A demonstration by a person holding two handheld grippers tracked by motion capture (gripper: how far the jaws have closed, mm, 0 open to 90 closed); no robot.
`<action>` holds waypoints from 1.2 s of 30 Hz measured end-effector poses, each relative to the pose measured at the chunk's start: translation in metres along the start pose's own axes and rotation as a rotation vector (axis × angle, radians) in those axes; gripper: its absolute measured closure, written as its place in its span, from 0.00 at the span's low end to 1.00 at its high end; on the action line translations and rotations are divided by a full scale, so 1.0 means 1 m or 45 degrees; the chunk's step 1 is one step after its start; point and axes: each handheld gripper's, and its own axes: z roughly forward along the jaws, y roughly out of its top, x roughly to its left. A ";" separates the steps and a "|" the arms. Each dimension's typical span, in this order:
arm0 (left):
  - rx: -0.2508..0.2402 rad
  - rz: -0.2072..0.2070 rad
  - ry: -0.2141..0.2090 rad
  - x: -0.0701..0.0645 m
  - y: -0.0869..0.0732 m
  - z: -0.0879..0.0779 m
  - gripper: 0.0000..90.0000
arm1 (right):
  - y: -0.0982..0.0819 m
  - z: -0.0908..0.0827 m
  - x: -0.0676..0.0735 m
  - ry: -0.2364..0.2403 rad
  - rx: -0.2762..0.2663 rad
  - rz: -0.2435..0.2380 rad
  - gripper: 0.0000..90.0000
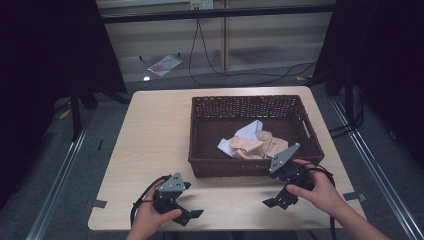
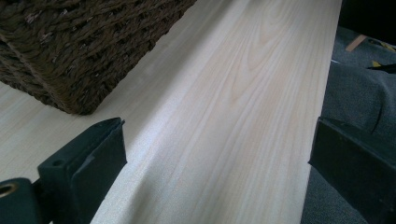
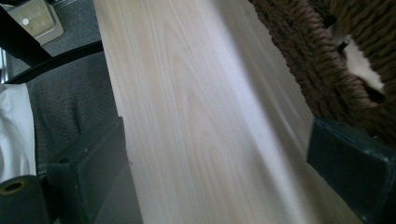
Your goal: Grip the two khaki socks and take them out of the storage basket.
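A dark brown wicker basket (image 1: pixel 206 107) stands on the pale wooden table (image 1: pixel 150 135), right of centre. Inside it lie crumpled cloths: a pale blue-white one (image 1: pixel 246 134) and a peach one (image 1: pixel 257 147). My left gripper (image 1: pixel 189 210) rests low over the table's front edge, left of the basket, open with nothing between its jaws; its own view has the basket's corner (image 2: pixel 79 51) at the upper left. My right gripper (image 1: pixel 275 199) hovers just in front of the basket's front right corner, also open and empty, with the basket wall (image 3: pixel 317 65) at its right.
The table's front edge (image 1: pixel 225 226) lies directly under both hands. Grey floor, metal rails and a black cable (image 1: pixel 240 75) lie beyond the table. Black stands (image 1: pixel 75 107) flank the left side. A chair seat (image 3: pixel 70 98) shows below the table edge.
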 end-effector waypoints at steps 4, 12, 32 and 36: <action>-0.002 -0.001 -0.004 0.000 0.000 0.000 0.03 | 0.008 -0.011 -0.001 0.006 0.004 -0.012 0.05; -0.001 -0.003 -0.006 0.000 0.000 0.000 0.03 | 0.023 -0.028 -0.009 0.010 -0.020 0.006 0.05; 0.004 -0.004 -0.005 0.001 0.000 0.000 0.03 | 0.062 -0.039 -0.055 -0.067 -0.035 0.094 0.04; -0.009 -0.008 -0.001 0.000 -0.001 0.000 0.03 | 0.068 -0.035 -0.063 -0.086 -0.024 0.113 0.04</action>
